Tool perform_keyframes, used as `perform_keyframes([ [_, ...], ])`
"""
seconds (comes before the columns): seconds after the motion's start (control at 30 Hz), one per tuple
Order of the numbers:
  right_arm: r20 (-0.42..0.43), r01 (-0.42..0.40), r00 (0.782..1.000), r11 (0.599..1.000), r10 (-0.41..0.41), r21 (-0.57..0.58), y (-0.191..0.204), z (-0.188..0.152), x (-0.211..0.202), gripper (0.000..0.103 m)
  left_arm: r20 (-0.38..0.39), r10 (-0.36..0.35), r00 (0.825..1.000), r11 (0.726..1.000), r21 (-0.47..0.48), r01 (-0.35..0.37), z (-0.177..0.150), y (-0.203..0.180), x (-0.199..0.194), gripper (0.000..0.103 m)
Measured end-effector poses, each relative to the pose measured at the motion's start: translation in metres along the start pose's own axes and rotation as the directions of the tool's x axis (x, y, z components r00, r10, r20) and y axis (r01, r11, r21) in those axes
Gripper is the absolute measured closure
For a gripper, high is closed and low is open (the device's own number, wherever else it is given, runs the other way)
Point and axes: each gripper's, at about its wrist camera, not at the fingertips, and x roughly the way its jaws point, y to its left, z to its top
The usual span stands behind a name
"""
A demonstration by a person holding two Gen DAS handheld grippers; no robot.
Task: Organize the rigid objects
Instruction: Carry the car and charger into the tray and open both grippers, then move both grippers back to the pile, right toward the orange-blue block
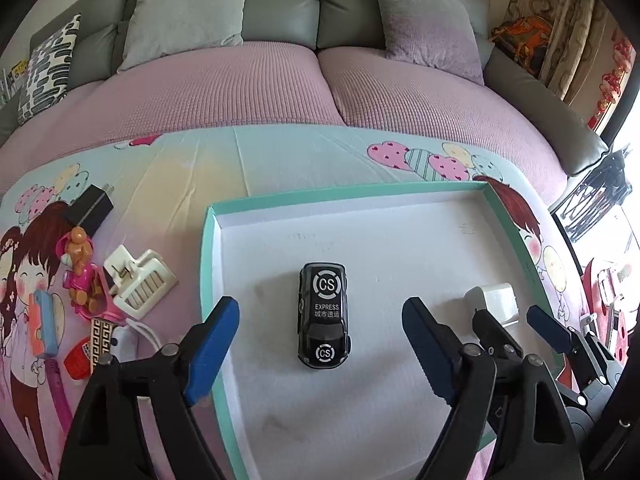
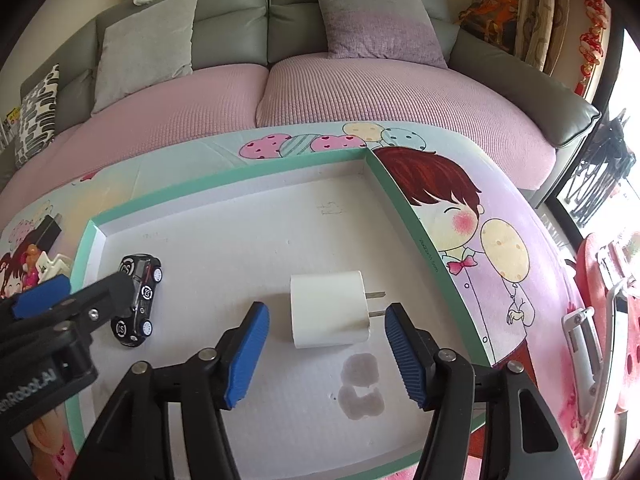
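black toy car (image 1: 323,316), one; white charger (image 2: 330,309), one

Bright daylight from the window (image 2: 628,128) at right, blown out to white there. Soft, weak shadows on the white tray floor (image 2: 248,240). Strong fisheye bending, black vignette in the corners. Focus sharp mid-frame, slightly soft toward the edges.

The small black toy car (image 1: 323,316) has "CS" in white rings on its roof and hood, with "EXPRESS" and Chinese signs between them. The black body of the left hand-held gripper (image 2: 24,390) shows the white letters "nRobot.AI", cut off at the edge.
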Motion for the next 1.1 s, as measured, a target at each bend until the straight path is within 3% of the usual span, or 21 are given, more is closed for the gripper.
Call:
perform_keyframes([
  [0.1, 0.004, -0.007, 1.0, 1.0, 0.007, 0.002, 0.0, 0.0, 0.0, 0.022, 0.017, 0.019, 1.0, 1.0, 0.002, -0.019, 0.001, 0.002, -0.004, 0.011],
  [0.17, 0.006, -0.013, 1.0, 1.0, 0.013, 0.001, 0.0, -0.001, 0.0, 0.021, 0.028, 0.034, 0.999, 0.999, -0.002, -0.034, 0.001, 0.005, -0.006, 0.009],
  [0.3, 0.015, -0.019, 1.0, 1.0, 0.019, -0.006, 0.001, -0.001, -0.001, 0.0, 0.027, 0.041, 0.999, 0.999, -0.031, -0.04, -0.001, 0.014, -0.008, 0.009],
  [0.5, 0.027, -0.018, 0.999, 1.0, 0.018, 0.004, -0.001, -0.002, -0.003, 0.0, 0.016, 0.076, 0.997, 0.997, -0.025, -0.076, -0.003, 0.015, -0.008, 0.009],
  [0.7, 0.027, -0.028, 0.999, 0.999, 0.027, 0.036, -0.006, -0.002, -0.001, 0.0, -0.004, 0.064, 0.998, 0.998, -0.02, -0.065, -0.01, 0.011, -0.012, 0.009],
  [0.87, 0.073, -0.033, 0.997, 0.999, 0.031, 0.017, 0.004, 0.0, -0.008, 0.0, 0.009, 0.101, 0.995, 0.994, -0.043, -0.1, -0.019, 0.027, -0.023, 0.009],
  [0.97, 0.077, -0.093, 0.993, 0.996, 0.092, 0.011, 0.013, 0.001, -0.01, 0.0, 0.04, 0.136, 0.99, 0.99, -0.047, -0.134, -0.02, 0.042, -0.034, 0.009],
  [1.1, 0.07, -0.153, 0.985, 0.988, 0.155, -0.037, 0.041, 0.002, -0.02, 0.0, 0.034, 0.119, 0.992, 0.988, -0.101, -0.115, -0.026, 0.07, -0.047, 0.009],
])
